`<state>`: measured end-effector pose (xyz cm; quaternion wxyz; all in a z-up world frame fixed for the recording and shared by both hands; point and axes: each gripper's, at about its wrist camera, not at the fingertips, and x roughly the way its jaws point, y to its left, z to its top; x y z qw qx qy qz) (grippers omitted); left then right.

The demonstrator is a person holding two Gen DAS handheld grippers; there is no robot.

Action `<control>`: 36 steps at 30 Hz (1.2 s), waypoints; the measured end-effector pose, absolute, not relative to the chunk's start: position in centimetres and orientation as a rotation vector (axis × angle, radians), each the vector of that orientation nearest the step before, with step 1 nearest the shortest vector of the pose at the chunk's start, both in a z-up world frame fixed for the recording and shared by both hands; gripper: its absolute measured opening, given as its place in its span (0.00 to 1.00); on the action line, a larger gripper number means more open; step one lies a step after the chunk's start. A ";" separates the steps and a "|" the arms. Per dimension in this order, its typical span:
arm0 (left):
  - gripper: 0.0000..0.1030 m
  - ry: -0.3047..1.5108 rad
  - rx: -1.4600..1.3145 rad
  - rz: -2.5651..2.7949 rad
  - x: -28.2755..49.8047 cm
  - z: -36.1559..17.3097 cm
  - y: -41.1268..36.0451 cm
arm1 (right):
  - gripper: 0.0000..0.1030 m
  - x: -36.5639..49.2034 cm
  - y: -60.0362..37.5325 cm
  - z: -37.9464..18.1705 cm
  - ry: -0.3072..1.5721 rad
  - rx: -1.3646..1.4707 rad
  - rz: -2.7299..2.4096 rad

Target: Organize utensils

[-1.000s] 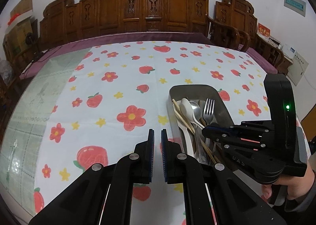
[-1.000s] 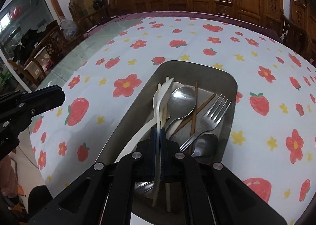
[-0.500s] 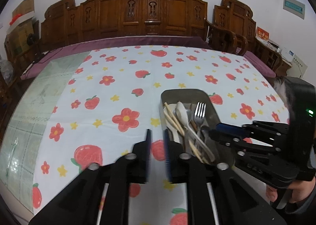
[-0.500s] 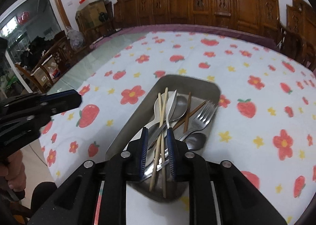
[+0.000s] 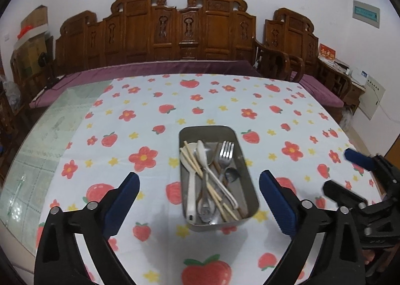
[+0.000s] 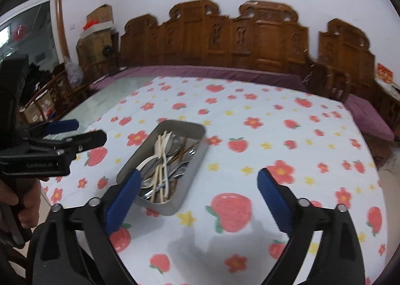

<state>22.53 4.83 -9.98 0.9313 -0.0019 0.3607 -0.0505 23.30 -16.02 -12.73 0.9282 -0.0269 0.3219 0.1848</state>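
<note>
A metal tray [image 5: 207,128] sits on the strawberry tablecloth and holds a fork [image 5: 226,152], a white spoon [image 5: 191,185], pale chopsticks [image 5: 193,161] and metal spoons in a loose pile. My left gripper [image 5: 198,180] hangs back from the tray's near end, its jaws opening wide with nothing held. My right gripper [image 6: 200,175] is to the right of the tray [image 6: 183,123], its jaws also opening and nothing gripped. Each gripper shows in the other's view: the right gripper [image 5: 347,172] at the right edge, the left gripper [image 6: 82,131] at the left.
The tablecloth [image 5: 225,100] covers most of the table, with bare glass top [image 5: 50,140] to the left. A carved wooden bench with a purple cushion [image 5: 175,67] runs along the far side. A person's hand [image 6: 27,210] holds the left gripper's handle.
Both grippers went from shut to wide open and drew back and up from the tray. The right one let go of the white spoon and chopsticks, which now lie in the tray.
</note>
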 end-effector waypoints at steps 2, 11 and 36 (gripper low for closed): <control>0.92 0.728 0.009 -0.101 21.9 -9.7 4.0 | 0.97 22.4 -17.1 -12.0 0.645 -0.046 0.360; 0.92 0.651 0.037 -0.107 17.5 -7.4 -0.1 | 0.97 18.2 -21.7 -9.5 0.582 0.009 0.282; 0.92 0.439 0.040 -0.102 8.3 1.6 -3.0 | 0.97 8.9 -25.9 -1.2 0.343 0.012 0.205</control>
